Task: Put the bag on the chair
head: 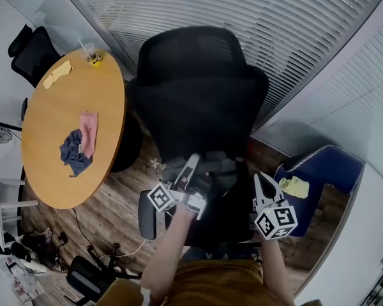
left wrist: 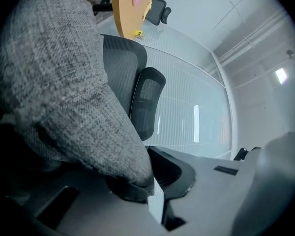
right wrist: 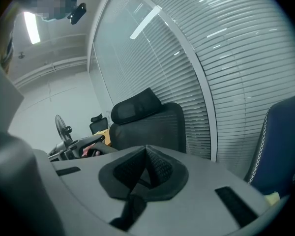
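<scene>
A grey woven bag (left wrist: 64, 82) fills the left of the left gripper view, and my left gripper (left wrist: 155, 181) is shut on its lower edge. In the head view the bag (head: 220, 167) hangs just over the seat of the black mesh office chair (head: 198, 88), with my left gripper (head: 190, 167) at its left side. My right gripper (head: 263, 182) hovers at the seat's right edge, apart from the bag. Its pads meet with nothing between them in the right gripper view (right wrist: 146, 168). The chair back (right wrist: 147, 122) stands beyond it.
A round wooden table (head: 51, 145) at the left carries a pink cloth (head: 88, 131), a blue cloth (head: 73, 150) and a yellow one (head: 57, 74). A blue chair (head: 319, 171) holding a yellow item (head: 295, 187) stands at the right. Slatted blinds (head: 274, 24) run behind.
</scene>
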`<state>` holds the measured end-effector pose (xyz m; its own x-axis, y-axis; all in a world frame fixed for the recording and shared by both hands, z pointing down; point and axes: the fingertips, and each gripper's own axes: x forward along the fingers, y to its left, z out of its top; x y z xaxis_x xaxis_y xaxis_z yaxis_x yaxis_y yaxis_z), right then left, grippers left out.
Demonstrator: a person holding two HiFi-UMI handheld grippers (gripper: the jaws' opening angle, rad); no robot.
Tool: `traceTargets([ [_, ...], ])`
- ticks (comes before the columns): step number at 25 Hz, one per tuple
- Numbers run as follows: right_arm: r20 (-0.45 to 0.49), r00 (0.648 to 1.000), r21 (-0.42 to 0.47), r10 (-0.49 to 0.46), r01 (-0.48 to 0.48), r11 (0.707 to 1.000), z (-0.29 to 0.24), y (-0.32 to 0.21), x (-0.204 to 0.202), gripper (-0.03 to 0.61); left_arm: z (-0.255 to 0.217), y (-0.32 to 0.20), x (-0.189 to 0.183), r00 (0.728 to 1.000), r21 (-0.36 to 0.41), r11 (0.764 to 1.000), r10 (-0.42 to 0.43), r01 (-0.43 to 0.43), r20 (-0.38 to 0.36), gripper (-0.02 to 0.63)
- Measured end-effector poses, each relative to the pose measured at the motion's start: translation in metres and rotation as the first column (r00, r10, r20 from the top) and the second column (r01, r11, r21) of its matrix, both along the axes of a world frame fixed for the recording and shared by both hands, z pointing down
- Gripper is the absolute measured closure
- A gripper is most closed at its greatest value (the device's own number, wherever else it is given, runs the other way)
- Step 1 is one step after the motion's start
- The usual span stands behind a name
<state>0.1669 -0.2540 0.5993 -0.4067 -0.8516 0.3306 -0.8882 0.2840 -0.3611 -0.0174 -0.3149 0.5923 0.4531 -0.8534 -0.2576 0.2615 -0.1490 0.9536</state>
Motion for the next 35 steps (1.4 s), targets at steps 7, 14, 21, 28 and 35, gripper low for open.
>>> traceTargets([
  [7,0.006,1.0,-0.018,-0.012,0.012,1.0,0.009,-0.004,-0.004,0.566,0.011,-0.017,-0.004,0.997,-0.033,0.998,-0.049,0.051,0.055,0.591],
  [14,0.008,1.0,-0.03,-0.012,0.012,0.999,0.013,-0.001,-0.004,0.566,0.021,-0.037,-0.007,0.995,-0.098,0.992,-0.066,0.074,0.081,0.591],
  [21,0.024,1.0,-0.031,-0.02,0.02,0.999,0.013,0.001,-0.011,0.566,0.021,-0.044,-0.007,0.993,-0.102,0.991,-0.079,0.088,0.089,0.589],
  [28,0.022,0.999,-0.022,-0.034,0.034,0.999,0.006,0.005,-0.019,0.566,0.027,-0.035,-0.009,0.99,-0.16,0.984,-0.053,0.073,0.127,0.514],
  [35,0.01,0.999,0.001,-0.041,0.041,0.999,-0.008,0.01,-0.029,0.566,0.031,-0.02,-0.022,0.99,-0.192,0.978,-0.053,0.077,0.13,0.508],
])
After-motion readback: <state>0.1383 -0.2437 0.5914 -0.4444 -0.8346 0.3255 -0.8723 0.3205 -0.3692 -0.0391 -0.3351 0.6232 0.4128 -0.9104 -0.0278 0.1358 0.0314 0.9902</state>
